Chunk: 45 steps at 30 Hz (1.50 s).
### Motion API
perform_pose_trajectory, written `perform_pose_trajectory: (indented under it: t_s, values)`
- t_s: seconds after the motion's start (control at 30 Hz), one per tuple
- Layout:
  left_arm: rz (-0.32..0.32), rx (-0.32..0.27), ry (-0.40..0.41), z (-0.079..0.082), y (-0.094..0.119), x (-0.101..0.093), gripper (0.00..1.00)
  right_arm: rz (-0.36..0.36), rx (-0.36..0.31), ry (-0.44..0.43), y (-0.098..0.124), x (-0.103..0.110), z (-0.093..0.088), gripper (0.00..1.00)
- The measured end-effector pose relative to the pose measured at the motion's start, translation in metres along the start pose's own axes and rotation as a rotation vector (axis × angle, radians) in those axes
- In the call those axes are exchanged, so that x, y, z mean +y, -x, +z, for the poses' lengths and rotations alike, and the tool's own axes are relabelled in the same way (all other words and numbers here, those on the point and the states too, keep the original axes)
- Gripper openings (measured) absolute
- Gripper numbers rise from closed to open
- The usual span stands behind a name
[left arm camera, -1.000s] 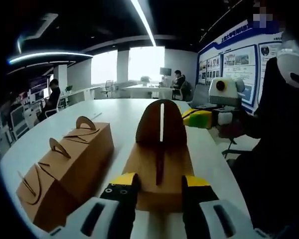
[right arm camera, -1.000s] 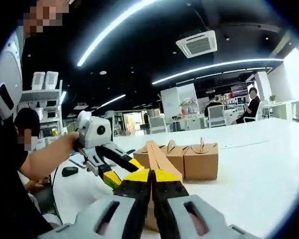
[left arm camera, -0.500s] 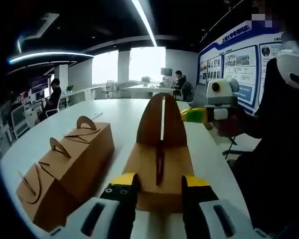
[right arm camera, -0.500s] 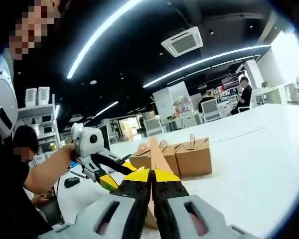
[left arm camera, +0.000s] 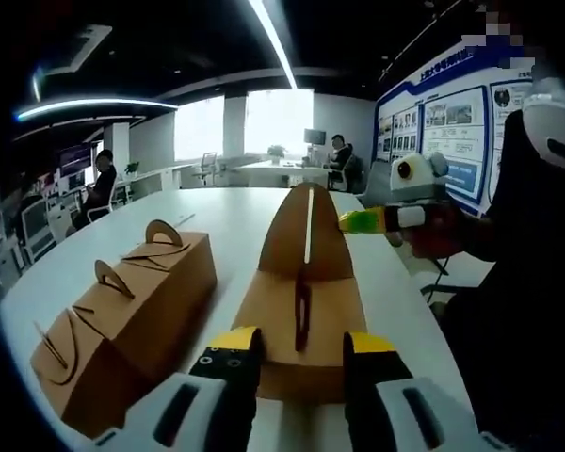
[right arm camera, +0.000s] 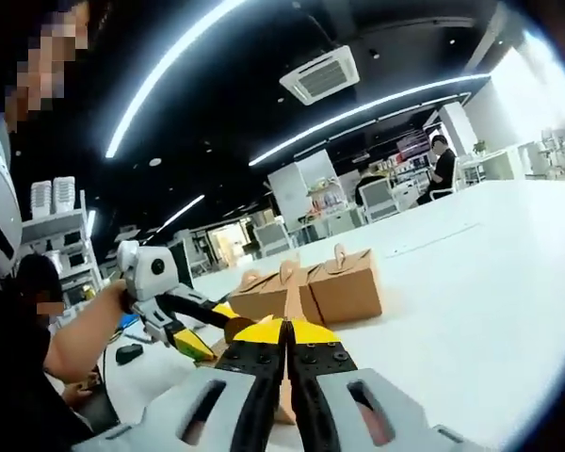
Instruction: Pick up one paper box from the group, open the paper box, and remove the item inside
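Left gripper view: my left tongs (left arm camera: 299,347) straddle the paper box (left arm camera: 301,311) without closing; right tongs (right arm camera: 284,331) pinch its flap (left arm camera: 306,235) upward, opening underway.

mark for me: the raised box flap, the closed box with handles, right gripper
raised box flap (left arm camera: 306,235), left gripper view, point on its upper middle beside the slit
closed box with handles (left arm camera: 132,315), left gripper view, point on its side wall
right gripper (right arm camera: 284,331), right gripper view, point midway between fingertips
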<state>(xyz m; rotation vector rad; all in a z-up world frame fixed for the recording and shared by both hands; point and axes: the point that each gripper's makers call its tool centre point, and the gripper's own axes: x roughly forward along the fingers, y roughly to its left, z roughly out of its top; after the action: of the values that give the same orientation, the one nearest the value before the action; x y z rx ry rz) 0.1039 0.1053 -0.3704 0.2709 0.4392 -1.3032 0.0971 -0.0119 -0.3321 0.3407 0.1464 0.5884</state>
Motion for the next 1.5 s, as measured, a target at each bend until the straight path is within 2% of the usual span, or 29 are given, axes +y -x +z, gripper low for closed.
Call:
perform_pose_trajectory:
  t_s: [0.5,0.7,0.9,1.07,1.5]
  values:
    - [0.002,-0.011,0.001,0.0,0.001,0.001,0.36,-0.088,0.051,-0.05,0.004,-0.019,-0.016,0.03]
    - [0.004,-0.022,0.006,0.001,0.0,0.0,0.34,-0.097,0.069,-0.059,0.002,-0.02,-0.021,0.03]
    - [0.001,-0.018,0.005,0.001,0.0,0.0,0.34,-0.107,0.094,-0.103,0.003,-0.023,-0.03,0.03]
    - [0.002,-0.022,0.006,0.001,0.0,-0.001,0.34,-0.133,0.127,-0.059,0.002,-0.023,-0.037,0.03]
    - [0.002,-0.025,0.007,0.001,0.0,0.0,0.34,-0.128,0.153,-0.101,0.001,-0.024,-0.045,0.03]
